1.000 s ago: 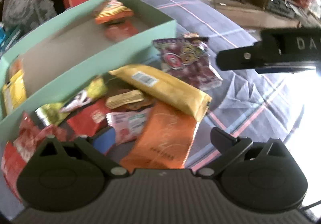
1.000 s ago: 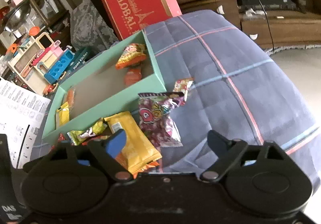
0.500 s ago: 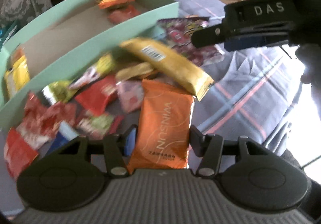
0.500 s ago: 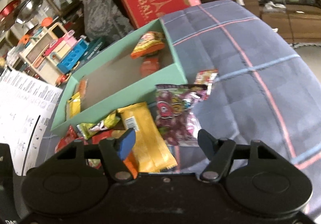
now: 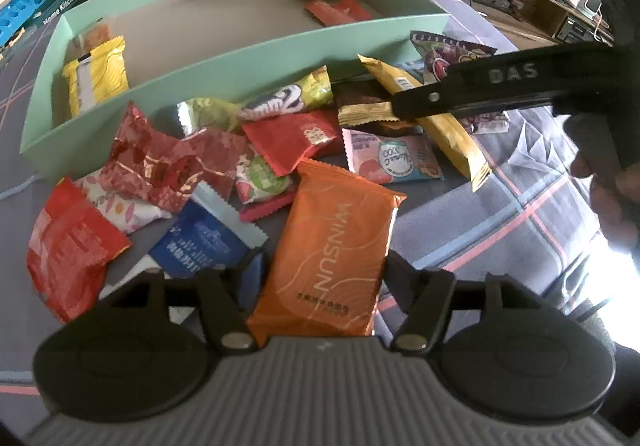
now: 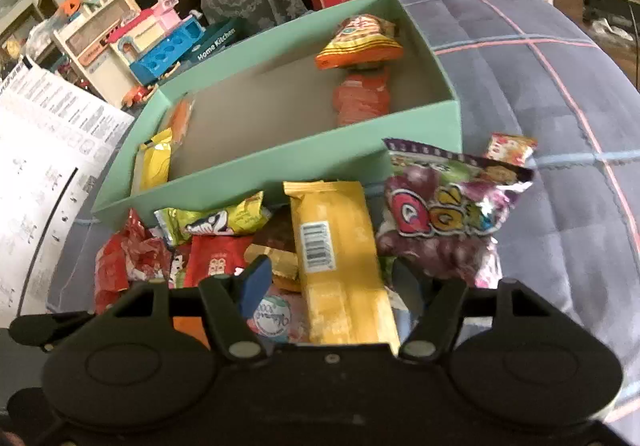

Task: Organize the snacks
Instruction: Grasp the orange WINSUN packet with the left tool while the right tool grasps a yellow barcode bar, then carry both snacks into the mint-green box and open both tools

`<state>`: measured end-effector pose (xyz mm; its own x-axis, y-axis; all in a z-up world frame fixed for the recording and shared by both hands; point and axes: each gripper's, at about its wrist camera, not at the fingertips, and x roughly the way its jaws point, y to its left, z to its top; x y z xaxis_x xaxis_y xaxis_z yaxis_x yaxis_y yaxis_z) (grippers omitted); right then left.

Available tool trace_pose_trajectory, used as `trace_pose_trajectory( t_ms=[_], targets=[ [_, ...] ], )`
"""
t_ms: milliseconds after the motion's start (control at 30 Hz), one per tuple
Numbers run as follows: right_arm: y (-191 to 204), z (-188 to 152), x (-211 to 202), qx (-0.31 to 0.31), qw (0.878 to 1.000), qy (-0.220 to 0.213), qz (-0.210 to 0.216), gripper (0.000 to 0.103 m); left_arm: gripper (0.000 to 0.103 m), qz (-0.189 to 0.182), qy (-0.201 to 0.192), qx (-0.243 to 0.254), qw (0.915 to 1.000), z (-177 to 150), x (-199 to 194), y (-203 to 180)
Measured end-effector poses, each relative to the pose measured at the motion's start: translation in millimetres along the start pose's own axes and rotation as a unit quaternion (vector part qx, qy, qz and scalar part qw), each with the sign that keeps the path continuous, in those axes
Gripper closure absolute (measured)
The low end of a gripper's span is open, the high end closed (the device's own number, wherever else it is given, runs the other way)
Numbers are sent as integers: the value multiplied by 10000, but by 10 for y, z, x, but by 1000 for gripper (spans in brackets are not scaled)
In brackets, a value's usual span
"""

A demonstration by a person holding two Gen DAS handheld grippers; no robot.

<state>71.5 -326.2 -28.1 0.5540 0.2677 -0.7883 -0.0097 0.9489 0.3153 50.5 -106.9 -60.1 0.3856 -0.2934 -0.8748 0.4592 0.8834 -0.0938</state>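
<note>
The orange packet [image 5: 332, 246] lay flat on the checked cloth [image 5: 520, 230] at the near edge of the snack pile, in front of the green box [image 5: 240, 58], between the left tool's [image 5: 324, 278] opening jaws, gripped or not one could not tell. The yellow bar [image 6: 340, 258] sat between the right tool's [image 6: 324, 282] jaws, apparently ungripped. Each wrapper probably needed a firm edge-on squeeze, lifted clear of neighbours before crossing the box wall.

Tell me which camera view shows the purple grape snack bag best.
The right wrist view: the purple grape snack bag lies whole and unobstructed beside the green box. In the left wrist view the right tongs cross it, so only its top edge and a lower corner show.
</note>
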Motion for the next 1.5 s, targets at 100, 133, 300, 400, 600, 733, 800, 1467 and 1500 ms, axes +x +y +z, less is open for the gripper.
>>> trace_pose_trajectory(
  t_ms=[100, 133, 300, 400, 600, 733, 800, 1467, 1500],
  targets=[
    [80, 10, 63, -125, 9999, 33, -54, 46, 36, -30, -49, -1, 10000, 2, 31, -13],
    [83, 6, 71, -122, 9999, 56, -38, 54, 36, -44, -67, -14, 10000, 2, 34, -7],
    [20, -116, 31, 194, 9994, 198, 191, 67, 43, -80, -150, 56, 9998, -17, 33, 1],
    [-45, -116, 23, 453, 9984, 175, 286, 66, 44, -103, -176, 62, 9998, -31, 23, -1],
    [-37, -119, 35, 569, 9983, 39, 140, 69, 46, -26, -205, 84, 9998, -42, 33, -32],
    [49, -149, -43, 502, 9987, -18, 1, 90, 51, -212, -241, 23, 9995, -49, -52, -37],
    [47, -148, -110, 520, 9986, -78, -61, 90, 51, -185, -352, 37, 9992, -44, -129, -42],
    [357, 1007, -298, 151, 9969, -770, 34, 91, 51, 638, -1425, -745, 9849, 1210, -593, 844],
    [397, 1104, -233, 129, 9971, -749, 54, 91, 51, 721, -1442, -797, 9837, 1311, -560, 923]
  ],
)
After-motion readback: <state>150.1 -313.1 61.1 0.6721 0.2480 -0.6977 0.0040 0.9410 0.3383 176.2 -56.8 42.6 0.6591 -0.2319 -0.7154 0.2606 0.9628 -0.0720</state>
